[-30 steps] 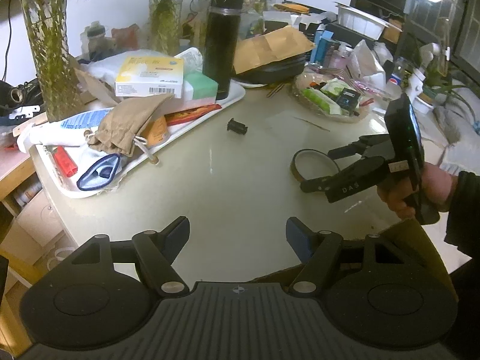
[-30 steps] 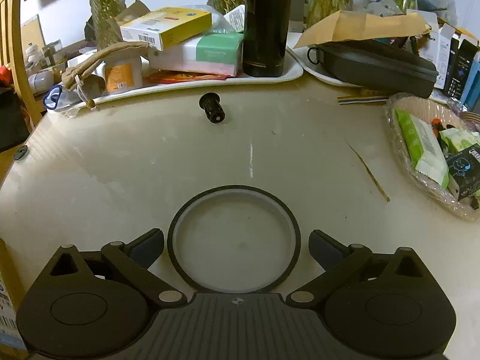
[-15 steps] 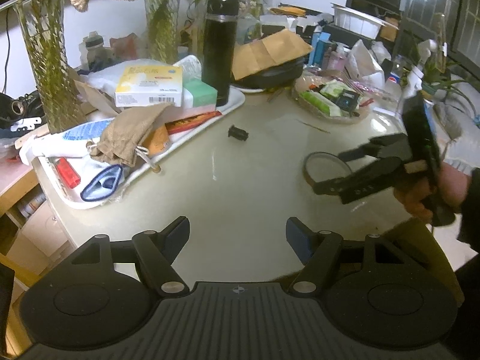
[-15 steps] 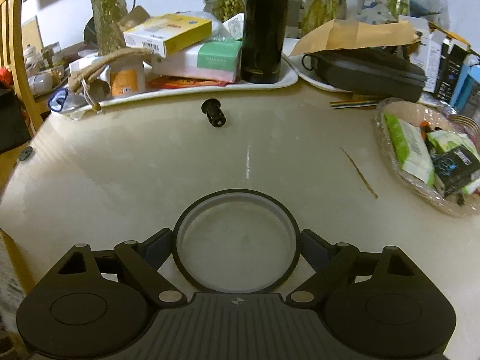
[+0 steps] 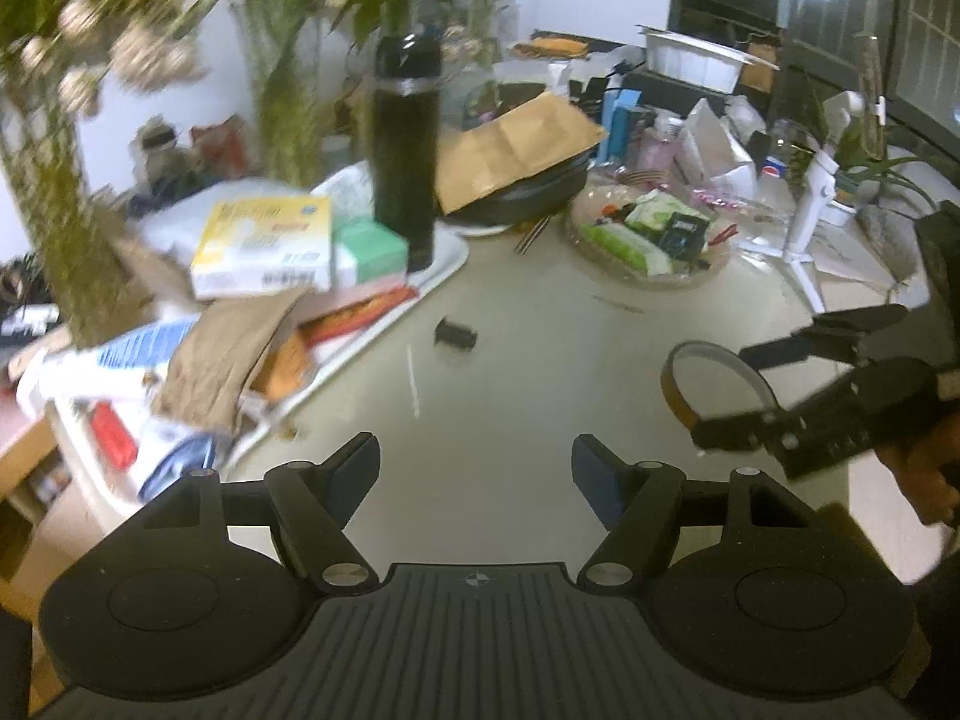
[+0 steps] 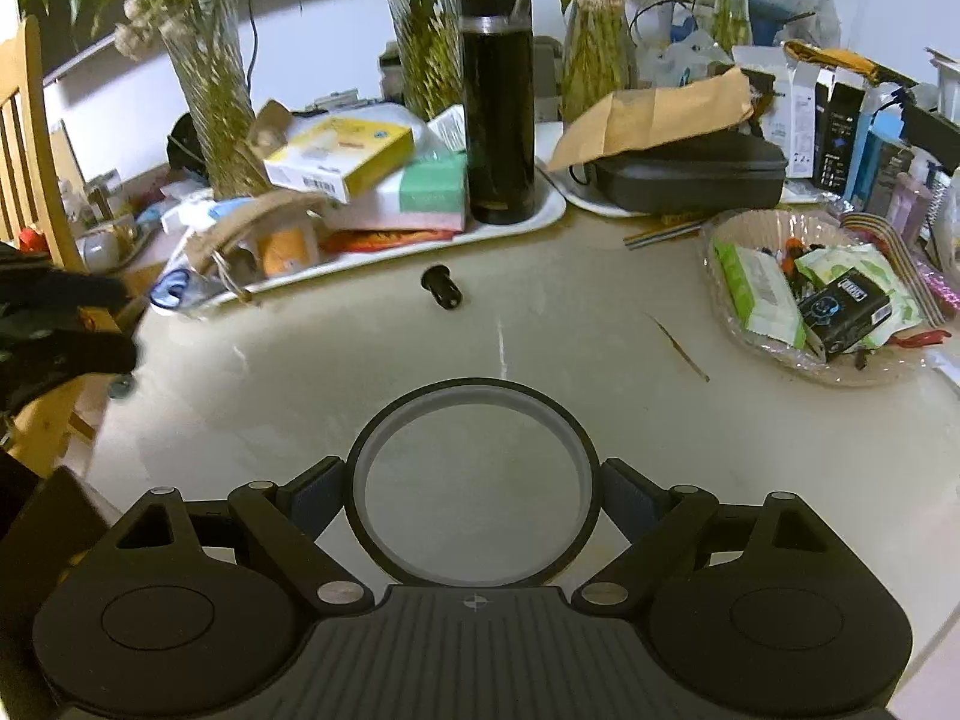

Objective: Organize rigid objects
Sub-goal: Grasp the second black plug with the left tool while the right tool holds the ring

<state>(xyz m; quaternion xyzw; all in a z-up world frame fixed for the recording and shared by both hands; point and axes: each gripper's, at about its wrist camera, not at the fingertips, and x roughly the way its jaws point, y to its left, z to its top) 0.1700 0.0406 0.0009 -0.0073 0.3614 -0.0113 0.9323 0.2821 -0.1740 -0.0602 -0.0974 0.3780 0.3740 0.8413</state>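
Observation:
My right gripper (image 6: 474, 486) is shut on a dark tape roll (image 6: 390, 420), one finger on each side of the ring, and holds it above the pale table (image 6: 600, 324). In the left wrist view the roll (image 5: 675, 390) hangs between the right gripper's fingers (image 5: 774, 348) at the right, off the table. My left gripper (image 5: 475, 468) is open and empty, above the table's near edge. A small black cylinder (image 6: 443, 291) lies on the table ahead of both grippers; it also shows in the left wrist view (image 5: 456, 333).
A white tray (image 6: 540, 213) holds a black flask (image 6: 497, 102), boxes (image 6: 342, 156) and a brown pouch. A clear bowl of packets (image 6: 810, 312) sits at the right, a black case (image 6: 690, 174) behind. Vases line the back. A wooden chair (image 6: 24, 138) stands left.
My right gripper closed on the tape roll and lifted it off the table. My left gripper rose and pulled back a little, still open.

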